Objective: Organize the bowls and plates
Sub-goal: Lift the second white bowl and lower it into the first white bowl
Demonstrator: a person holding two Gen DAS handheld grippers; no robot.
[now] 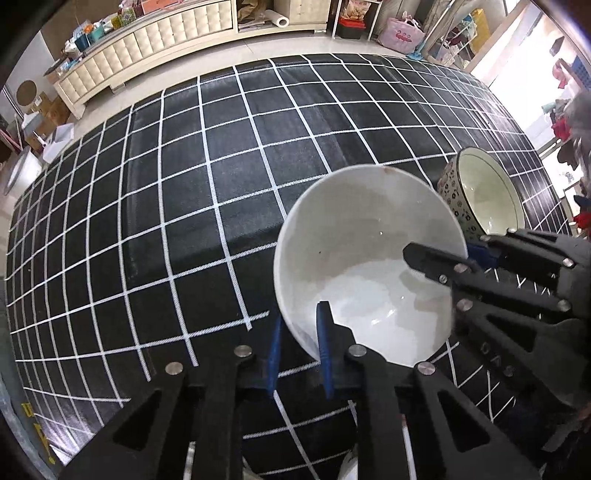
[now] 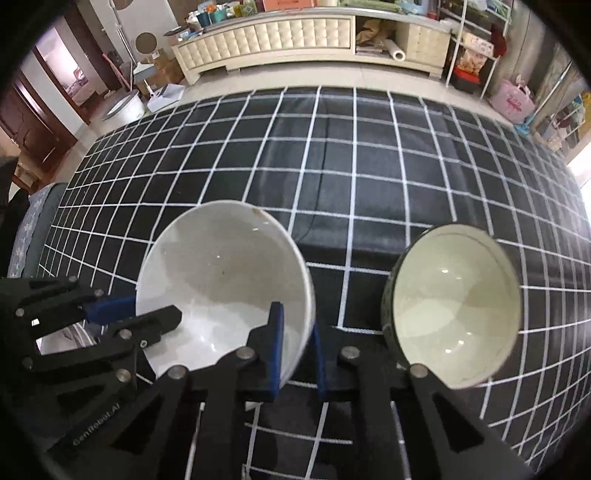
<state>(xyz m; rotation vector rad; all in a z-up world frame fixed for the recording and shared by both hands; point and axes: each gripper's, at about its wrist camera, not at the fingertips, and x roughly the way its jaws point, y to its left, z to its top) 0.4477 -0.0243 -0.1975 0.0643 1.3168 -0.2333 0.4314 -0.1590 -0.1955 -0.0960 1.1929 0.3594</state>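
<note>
A plain white bowl (image 1: 365, 258) stands on the black checked tablecloth (image 1: 184, 184); it also shows in the right wrist view (image 2: 221, 280). My left gripper (image 1: 299, 347) straddles its near-left rim, one finger inside and one outside. My right gripper (image 2: 297, 350) straddles its right rim the same way, and it shows in the left wrist view (image 1: 443, 258). Both pairs of jaws are closed on the rim. A floral-patterned bowl with a pale green inside (image 2: 454, 306) stands just right of the white bowl, also seen in the left wrist view (image 1: 480, 192).
The tablecloth (image 2: 332, 166) stretches far ahead. Beyond the table's far edge stand a long cream cabinet (image 2: 295, 33) and shelves with clutter (image 2: 476, 55). A pink bag (image 1: 404, 31) sits on the floor at the back right.
</note>
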